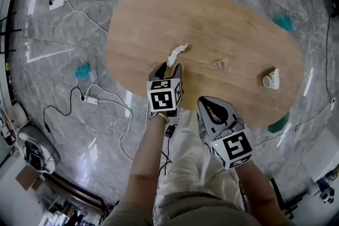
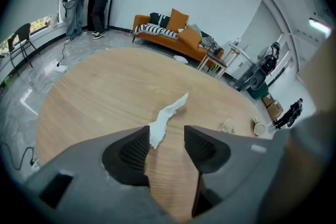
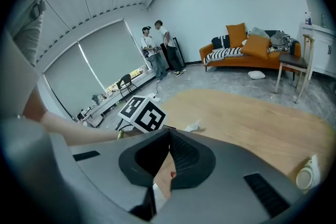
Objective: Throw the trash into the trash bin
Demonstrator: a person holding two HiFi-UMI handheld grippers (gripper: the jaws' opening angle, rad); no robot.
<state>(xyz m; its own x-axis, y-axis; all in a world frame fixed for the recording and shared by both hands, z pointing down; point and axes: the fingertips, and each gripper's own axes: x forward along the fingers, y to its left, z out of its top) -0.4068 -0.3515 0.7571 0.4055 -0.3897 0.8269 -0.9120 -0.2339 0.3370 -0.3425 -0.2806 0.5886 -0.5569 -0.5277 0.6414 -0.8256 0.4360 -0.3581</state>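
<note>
The left claw (image 2: 167, 135) stands open, tilted down at the bench (image 1: 228, 18). One pad sits on each side of the near end of a white tissue (image 2: 168, 114). The pads aren't pressing on it. The tissue's tip lies close against the left-hand pad, and I can't say whether it touches. The tissue lies flat on the wood in a long twisted strip, not far from the near edge. My guess is the claw is lined up along that strip so that it can close across the narrow end and get a fair bite on it.

The right claw (image 3: 168, 134) is closed with nothing in it. It hangs back over the person's lap, off the near edge, probably just keeping out of the way.

Further along the bench lie a small crumpled scrap (image 1: 220, 64) and a white cup-like thing (image 1: 271, 80) on its side, well apart from each other and likely more trash. I can't make out a bin for certain, so none of the trash has gone in yet.
</note>
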